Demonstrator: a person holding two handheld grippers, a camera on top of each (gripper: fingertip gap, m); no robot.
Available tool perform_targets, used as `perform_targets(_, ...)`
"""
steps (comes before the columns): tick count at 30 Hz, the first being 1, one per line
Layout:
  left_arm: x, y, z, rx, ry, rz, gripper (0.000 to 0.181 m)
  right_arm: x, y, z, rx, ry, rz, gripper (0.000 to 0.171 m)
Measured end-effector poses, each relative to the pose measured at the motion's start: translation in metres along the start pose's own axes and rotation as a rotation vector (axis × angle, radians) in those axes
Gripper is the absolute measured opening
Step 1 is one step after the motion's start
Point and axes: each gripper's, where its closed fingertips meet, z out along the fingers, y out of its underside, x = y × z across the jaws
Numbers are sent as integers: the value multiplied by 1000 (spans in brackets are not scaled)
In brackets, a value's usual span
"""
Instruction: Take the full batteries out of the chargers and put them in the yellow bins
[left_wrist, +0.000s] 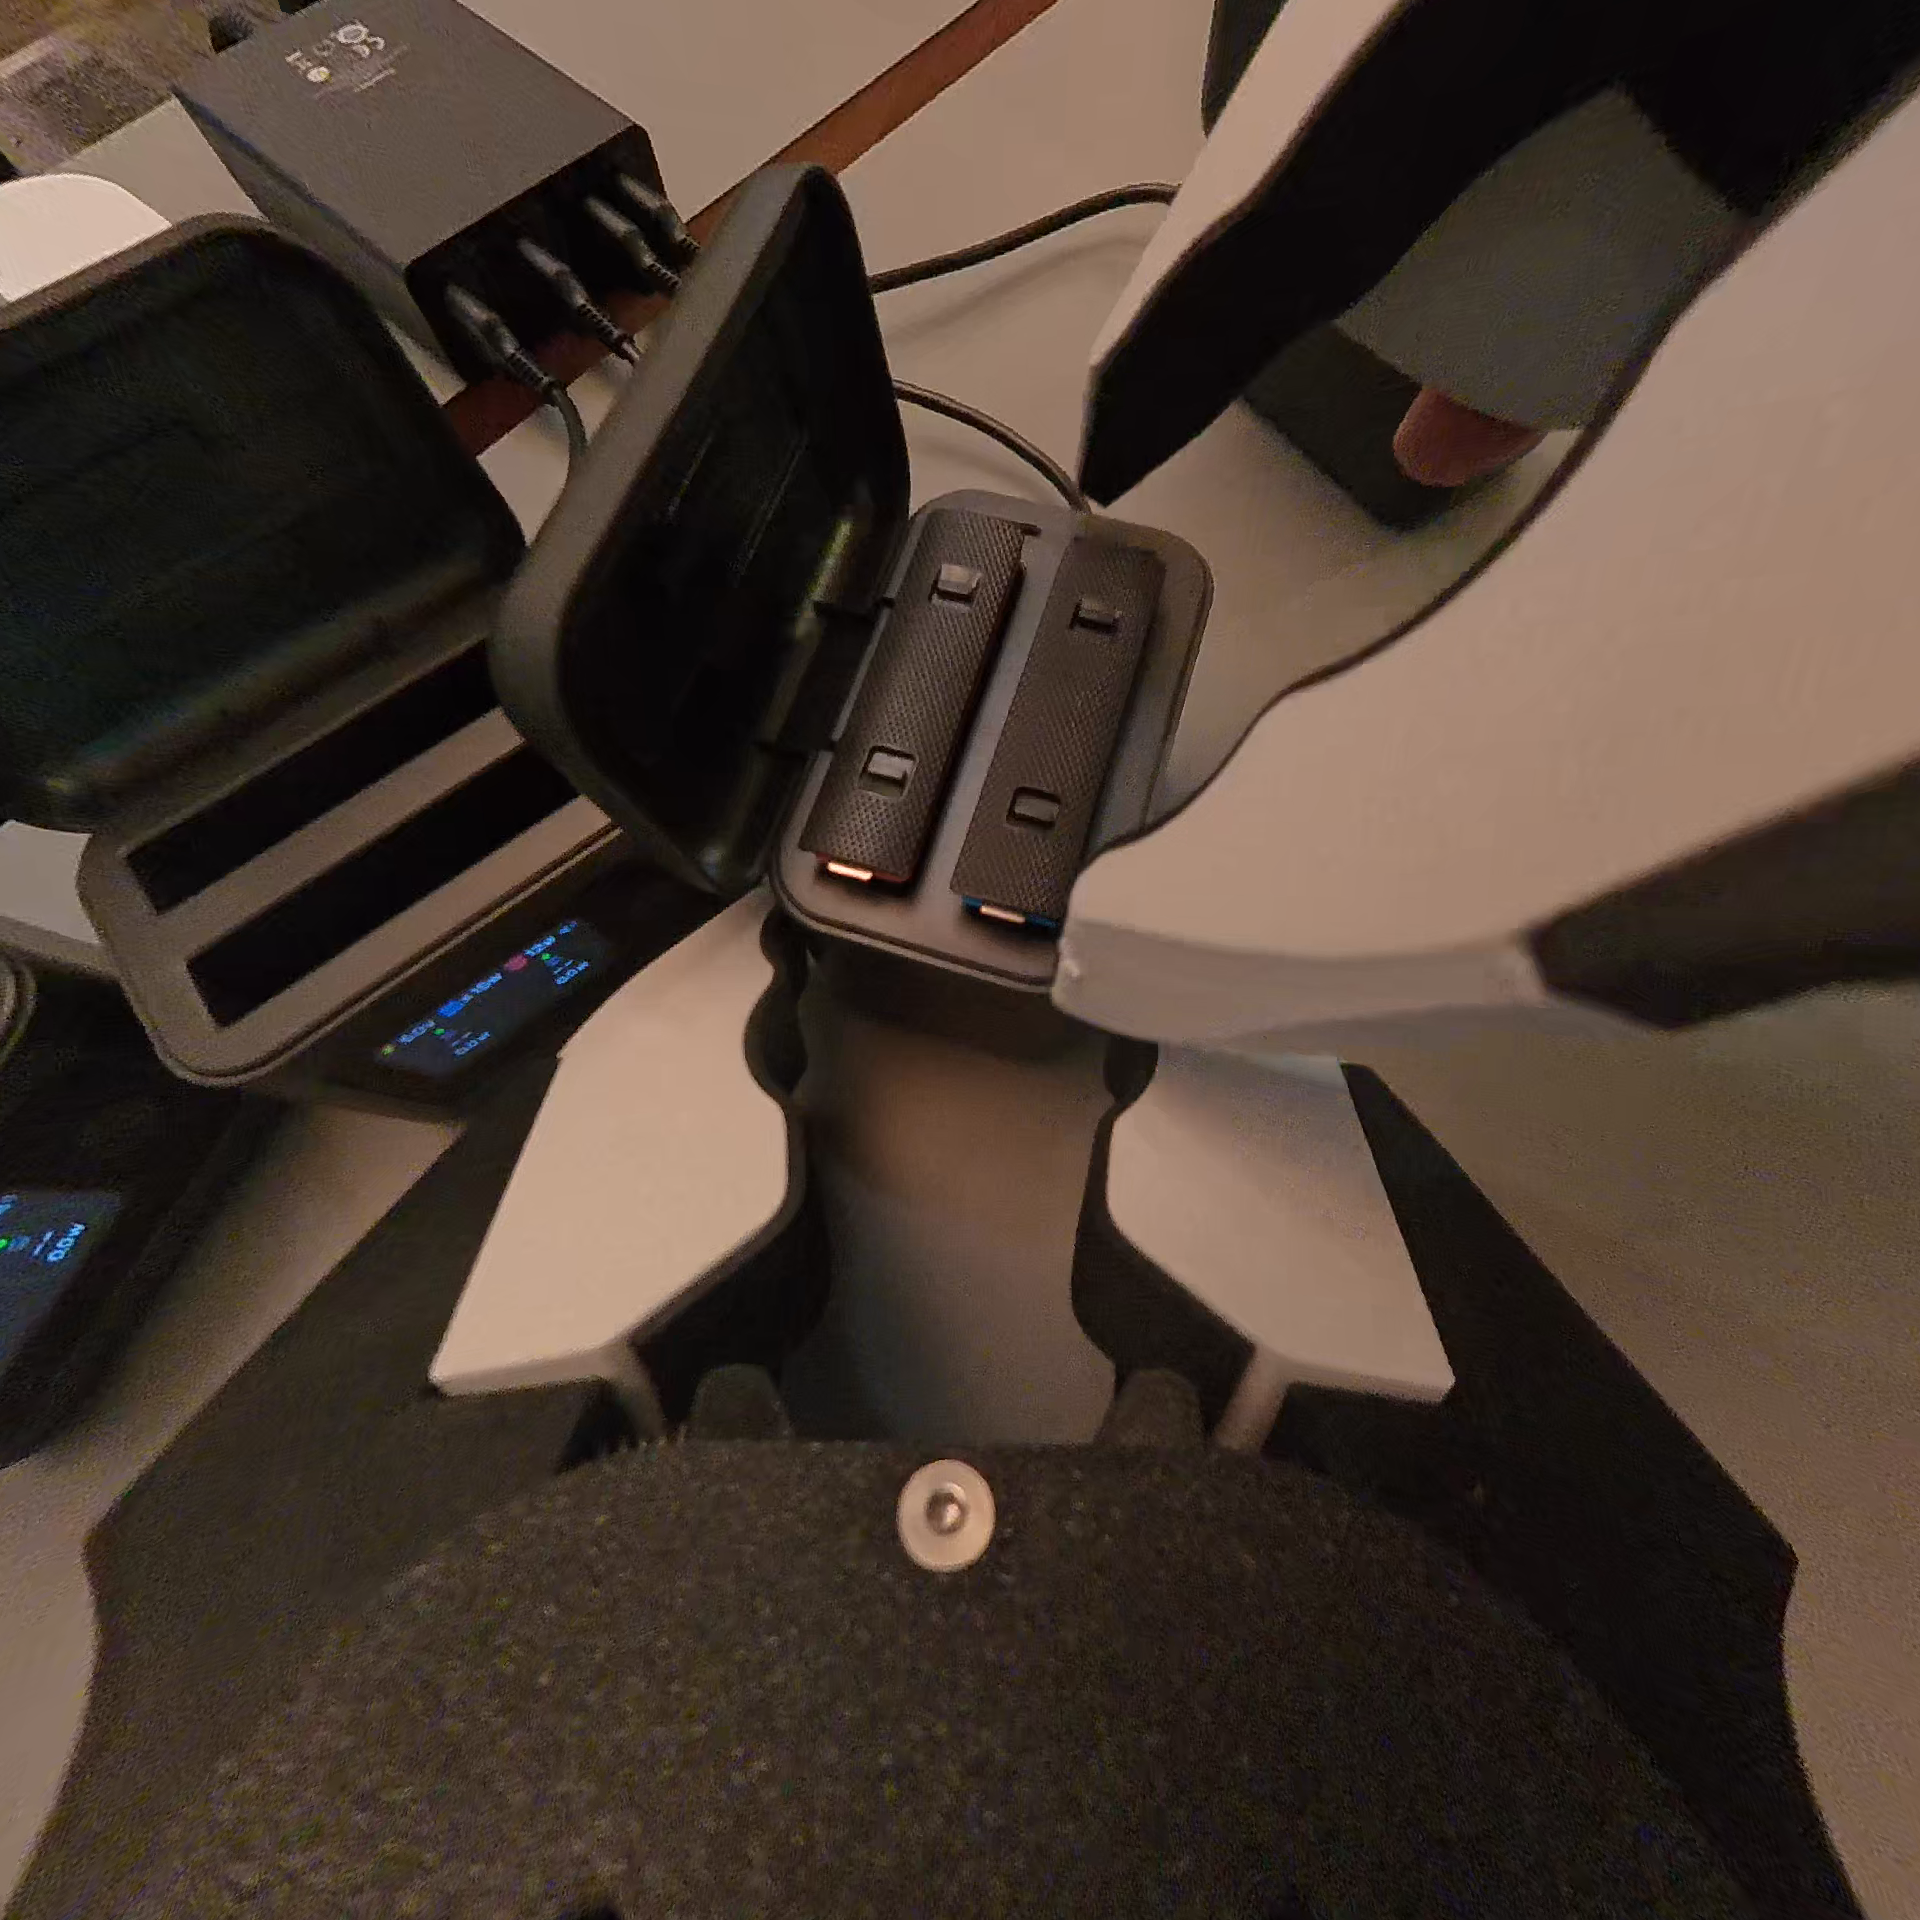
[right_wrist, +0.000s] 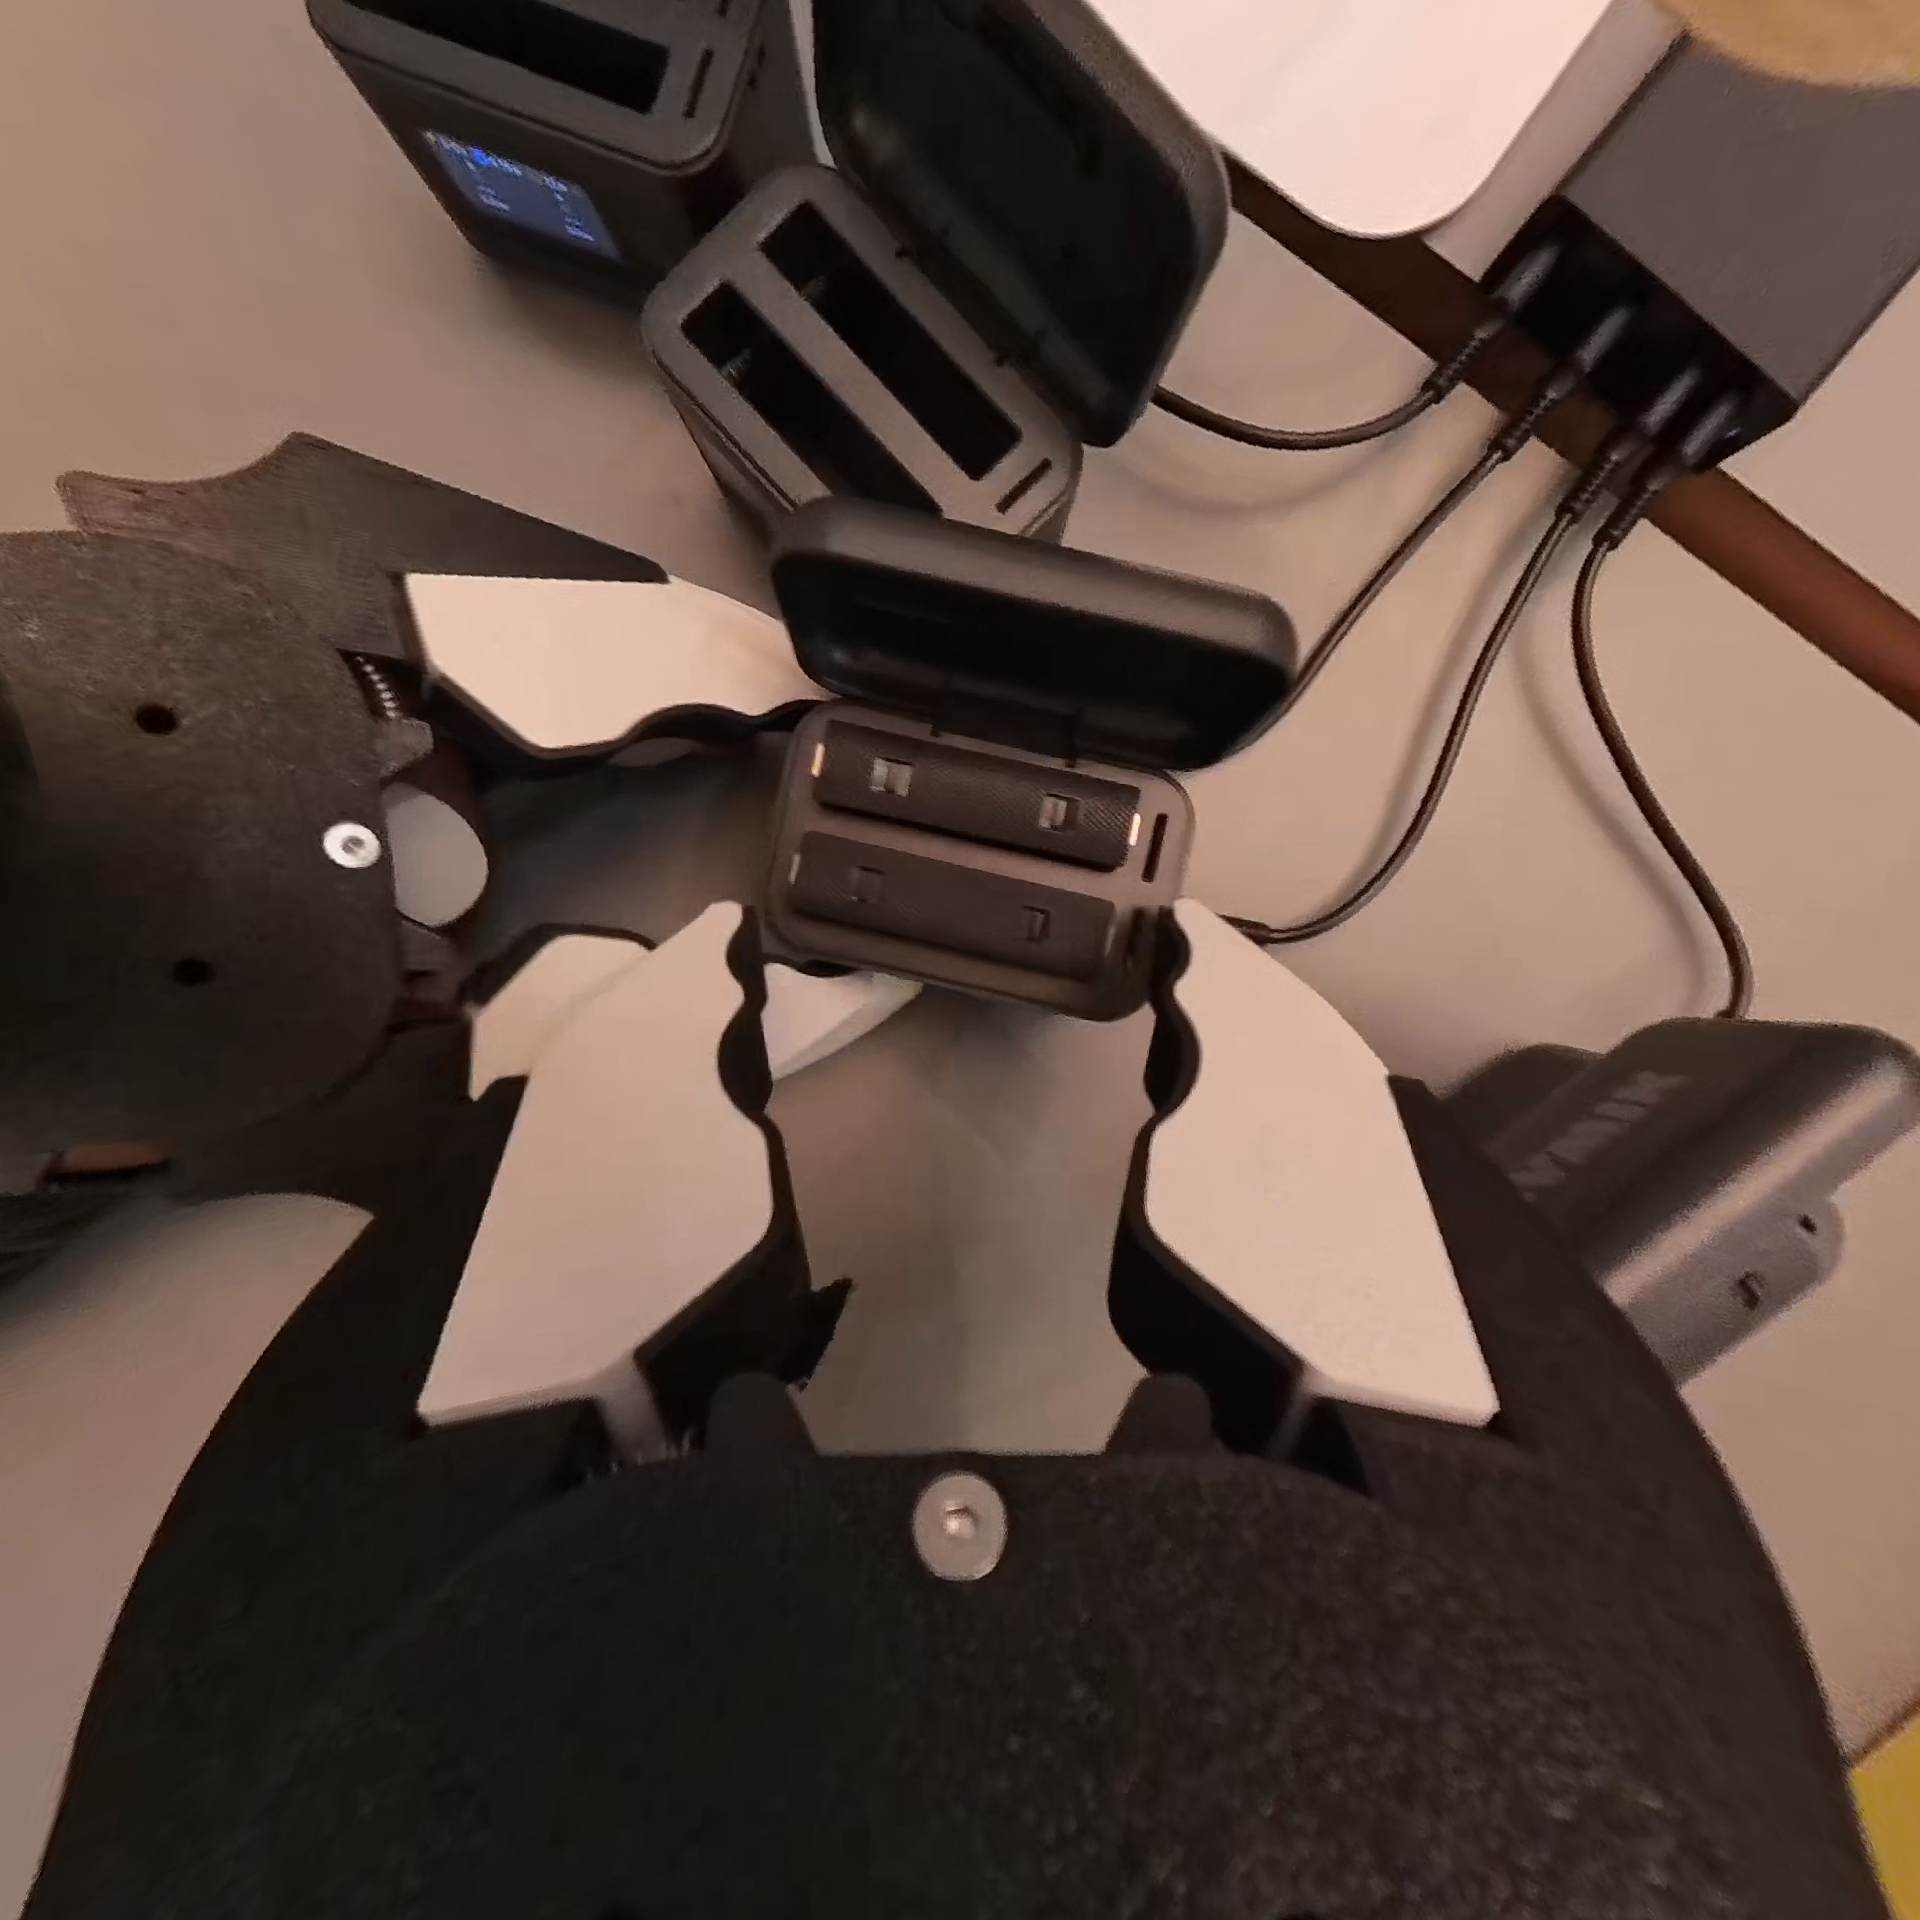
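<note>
1. Left gripper is closed part-way on the body of the middle charger, a finger on each side. I judge it is steadying the charger, not lifting it.
2. At far left, one charger stands lid-up with both slots empty. The right wrist view shows a second empty charger and, behind it, a third whose one visible slot looks empty. I read those as already cleared.
3. In the held charger, lid up, both batteries are still seated: the left battery sits slightly proud, and the right battery sits lower.
4. Right gripper is wide open and holds nothing. Its tips stand at either end of the charger's near edge, beside the lower battery. I cannot tell whether they touch.
5. So I judge the task is well along, with these two batteries still to pull and carry away.
6. At right, cables run to a hub. No bin shows clearly, only a yellow sliver at the corner.
</note>
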Motion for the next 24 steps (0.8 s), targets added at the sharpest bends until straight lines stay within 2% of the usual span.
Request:
perform_targets(10, 1, 1, -1, 18, -10, -5, 57, 0, -3, 4, 26, 25, 104, 59)
perform_targets(24, 0, 1, -1, 26, -14, -8, 57, 0, -4, 2, 131, 41, 82, 58)
